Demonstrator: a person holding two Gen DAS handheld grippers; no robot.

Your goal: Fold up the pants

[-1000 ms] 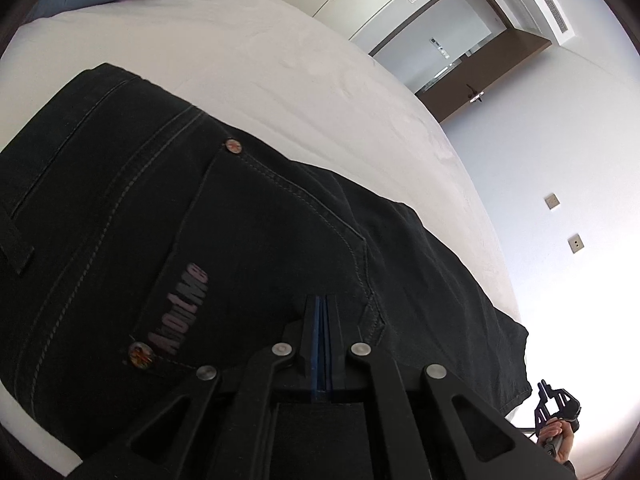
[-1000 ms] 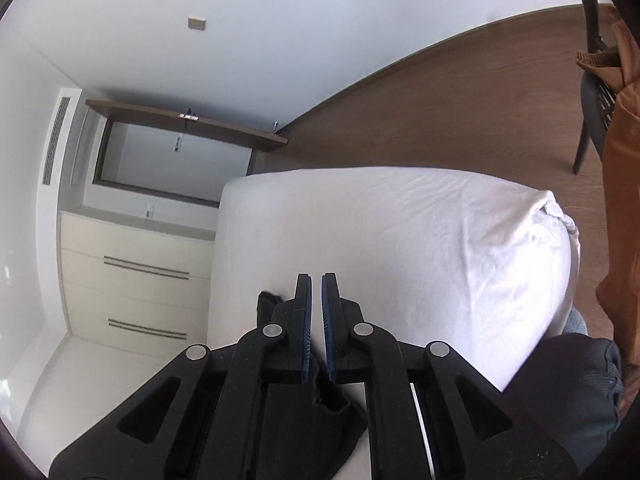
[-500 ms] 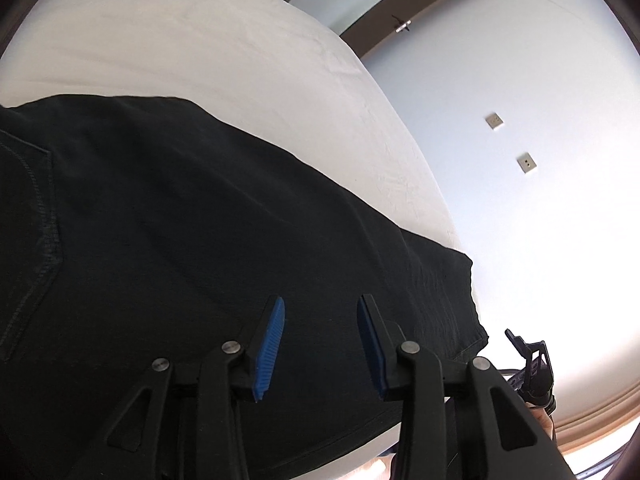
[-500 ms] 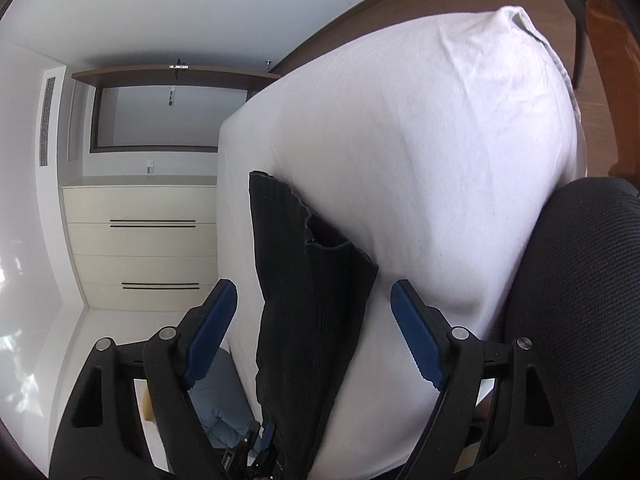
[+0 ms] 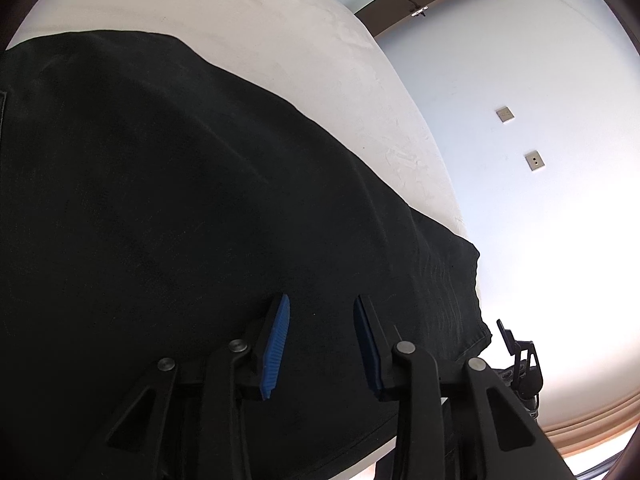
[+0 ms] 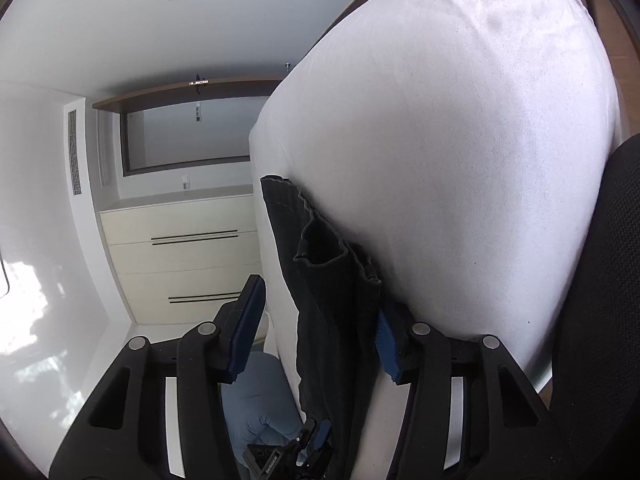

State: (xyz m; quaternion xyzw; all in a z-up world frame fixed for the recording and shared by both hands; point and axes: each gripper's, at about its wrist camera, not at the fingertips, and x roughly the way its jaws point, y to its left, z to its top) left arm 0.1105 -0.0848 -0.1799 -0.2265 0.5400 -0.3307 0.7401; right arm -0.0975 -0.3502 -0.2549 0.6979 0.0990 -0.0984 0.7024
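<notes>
Black pants [image 5: 180,208] lie flat along the white bed [image 5: 304,44], the legs stacked and running to the hem end at the right. My left gripper [image 5: 320,304] is open and empty, just above the leg fabric. My right gripper [image 6: 320,296] is open at the hem end; the pant leg cuffs [image 6: 324,256] lie between its blue pads [image 6: 386,344], not clamped. The right gripper also shows small in the left wrist view [image 5: 520,352], past the hem. The left gripper shows at the bottom of the right wrist view [image 6: 304,448].
The bed's white sheet [image 6: 460,140] fills most of the right wrist view. A black chair back [image 6: 600,300] stands at the right. A cream dresser [image 6: 180,256], a door [image 5: 420,4] and a blue pillow [image 6: 256,412] lie beyond the bed.
Both grippers have opened and let go of the pants. The left gripper has slid along the leg, away from the back pocket. The right gripper has dropped lower around the cuffs.
</notes>
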